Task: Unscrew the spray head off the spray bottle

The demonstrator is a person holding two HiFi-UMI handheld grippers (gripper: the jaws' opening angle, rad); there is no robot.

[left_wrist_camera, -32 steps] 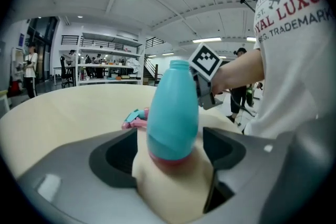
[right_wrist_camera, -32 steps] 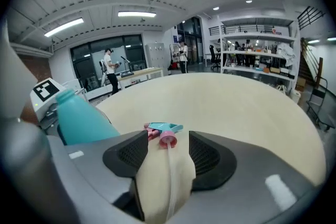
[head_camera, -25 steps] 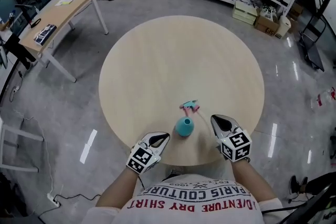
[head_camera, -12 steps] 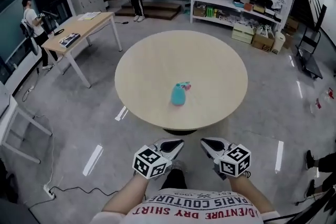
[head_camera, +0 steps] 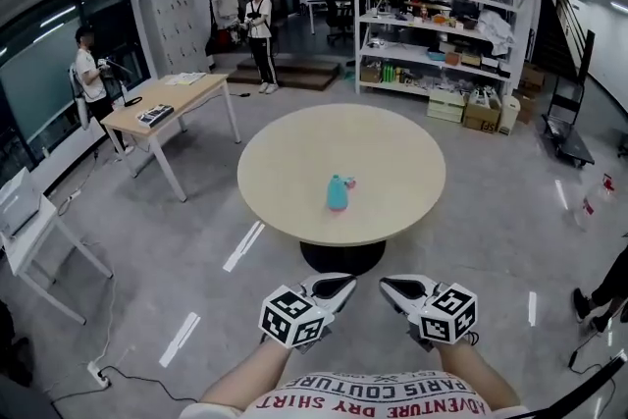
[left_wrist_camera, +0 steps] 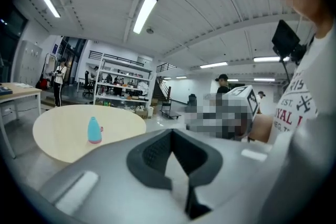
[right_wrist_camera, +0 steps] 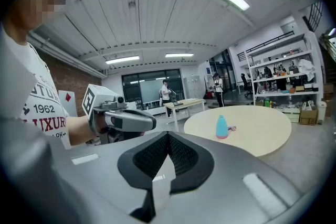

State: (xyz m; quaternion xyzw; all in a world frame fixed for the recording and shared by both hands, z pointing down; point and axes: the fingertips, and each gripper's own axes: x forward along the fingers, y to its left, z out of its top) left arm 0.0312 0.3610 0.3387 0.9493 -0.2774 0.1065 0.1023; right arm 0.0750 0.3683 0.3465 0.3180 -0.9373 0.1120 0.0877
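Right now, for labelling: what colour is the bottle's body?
Bottle: teal, best in head view.

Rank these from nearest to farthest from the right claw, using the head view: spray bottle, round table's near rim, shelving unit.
1. Round table's near rim, just ahead.
2. Spray bottle, standing farther in on the tabletop.
3. Shelving unit, along the back wall.

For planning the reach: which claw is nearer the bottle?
Left, narrowly. Left claw lines up with the bottle; right claw is off to its right. Both far from it.

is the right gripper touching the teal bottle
Apart. Head view shows open floor between the right gripper and the teal bottle on the round table.
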